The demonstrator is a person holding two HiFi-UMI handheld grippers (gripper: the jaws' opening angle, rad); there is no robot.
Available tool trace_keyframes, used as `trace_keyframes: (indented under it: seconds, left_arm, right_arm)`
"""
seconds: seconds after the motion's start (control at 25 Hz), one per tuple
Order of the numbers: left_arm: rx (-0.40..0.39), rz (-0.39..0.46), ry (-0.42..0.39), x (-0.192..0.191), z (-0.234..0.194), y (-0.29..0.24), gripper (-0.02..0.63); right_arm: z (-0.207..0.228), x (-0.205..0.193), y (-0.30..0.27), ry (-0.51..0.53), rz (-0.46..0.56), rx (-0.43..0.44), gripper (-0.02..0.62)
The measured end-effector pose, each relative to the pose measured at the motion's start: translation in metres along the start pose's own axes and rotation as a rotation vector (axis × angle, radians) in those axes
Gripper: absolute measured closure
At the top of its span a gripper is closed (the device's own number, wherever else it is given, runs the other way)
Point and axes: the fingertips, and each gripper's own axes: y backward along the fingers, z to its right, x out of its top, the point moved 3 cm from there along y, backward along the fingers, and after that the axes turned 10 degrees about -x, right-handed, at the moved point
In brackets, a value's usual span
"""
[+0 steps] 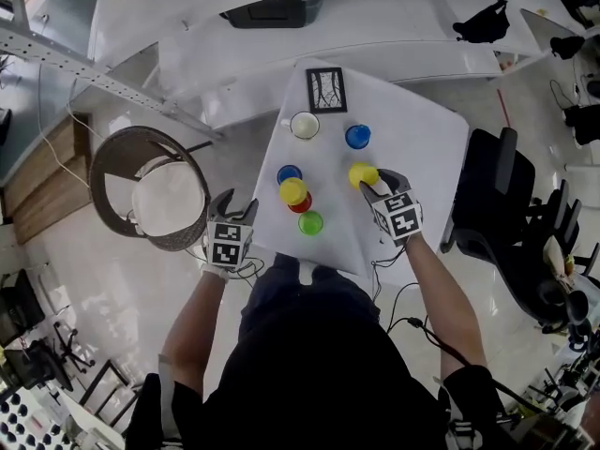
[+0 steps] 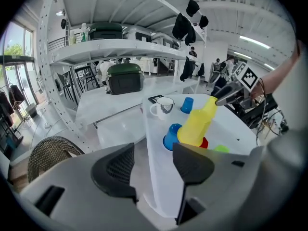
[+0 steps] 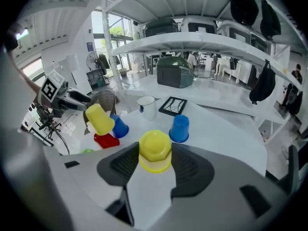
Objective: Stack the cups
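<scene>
Clamping an upturned yellow plastic cup (image 3: 155,149), the right gripper (image 3: 155,165) should centre it squarely above the tilted yellow plastic cup (image 1: 292,191) atop the red plastic cup (image 1: 303,206); the left gripper (image 2: 153,170) gapes empty.

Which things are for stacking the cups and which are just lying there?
For stacking: held yellow cup, tilted yellow cup, red cup, green cup, left blue cup, right blue cup.
Just lying about: white mug, framed picture.

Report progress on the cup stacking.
Done: one yellow cup sits tilted on the red cup. In hand: the right gripper holds a second yellow cup; the left gripper is empty. Left: two blue cups and the green cup stand unstacked.
</scene>
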Motion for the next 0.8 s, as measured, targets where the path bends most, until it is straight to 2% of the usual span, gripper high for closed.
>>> trace_keyframes:
  seconds: [0.2, 0.52, 0.8]
  left_arm:
    - [-0.013, 0.021, -0.015, 0.009, -0.004, -0.001, 0.36]
    - [-0.033, 0.038, -0.042, 0.014, -0.011, -0.001, 0.362]
    - [-0.059, 0.041, -0.051, 0.009, -0.01, 0.002, 0.362]
  right_arm:
    - [-0.053, 0.007, 0.023, 0.006, 0.024, 0.062, 0.385]
    - [-0.128, 0.003, 0.041, 0.089, 0.002, 0.16, 0.385]
    - [-0.162, 0.003, 0.038, 0.137, -0.019, 0.161, 0.385]
